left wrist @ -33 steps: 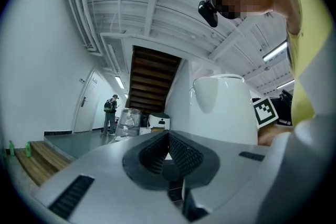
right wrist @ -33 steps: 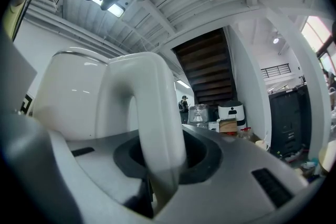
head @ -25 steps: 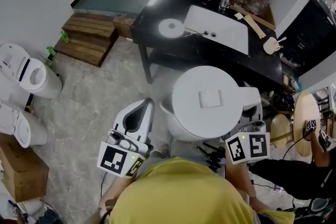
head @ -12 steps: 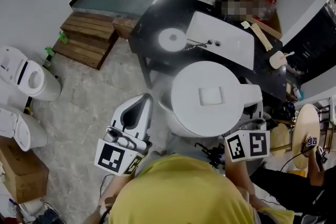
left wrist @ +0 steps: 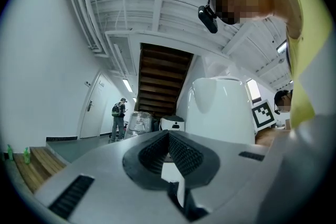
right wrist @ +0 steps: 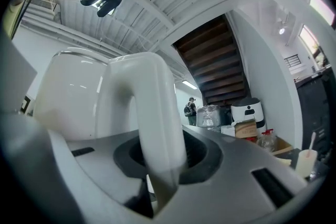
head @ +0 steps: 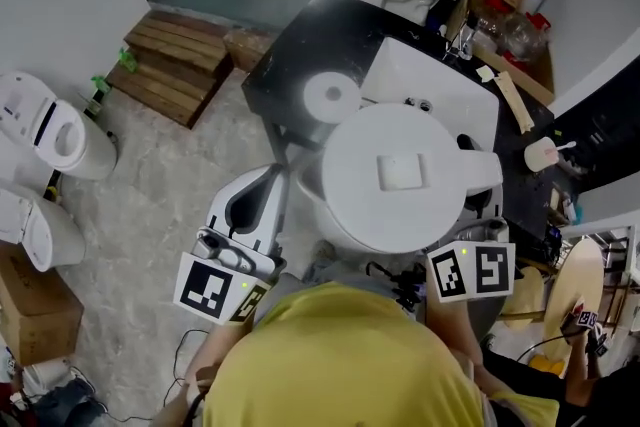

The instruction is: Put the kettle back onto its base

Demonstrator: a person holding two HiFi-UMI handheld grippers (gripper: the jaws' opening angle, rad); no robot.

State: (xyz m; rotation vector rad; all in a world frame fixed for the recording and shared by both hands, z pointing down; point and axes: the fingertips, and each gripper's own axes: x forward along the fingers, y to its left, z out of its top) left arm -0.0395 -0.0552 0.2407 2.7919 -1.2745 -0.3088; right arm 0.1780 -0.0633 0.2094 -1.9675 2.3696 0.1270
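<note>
A large white kettle (head: 400,175) hangs in front of me, seen from above, over the near edge of a black table (head: 280,65). My right gripper (head: 478,215) is shut on the kettle's handle (right wrist: 152,113), which fills the gap between the jaws in the right gripper view. The kettle's round white base (head: 330,98) lies on the table, just beyond the kettle and to its left. My left gripper (head: 280,183) hovers left of the kettle, shut and holding nothing. The left gripper view shows the kettle's body (left wrist: 220,107) to the right of that gripper (left wrist: 168,139).
A white tray (head: 430,90) lies on the table right of the base, with a wooden spatula (head: 510,105) and bottles (head: 500,25) further right. Wooden steps (head: 180,65) stand left of the table. White appliances (head: 45,135) and a cardboard box (head: 35,315) sit on the floor at left.
The kettle and both grippers have moved forward towards the black table. The kettle now overlaps the table's near edge and sits closer to the base.
</note>
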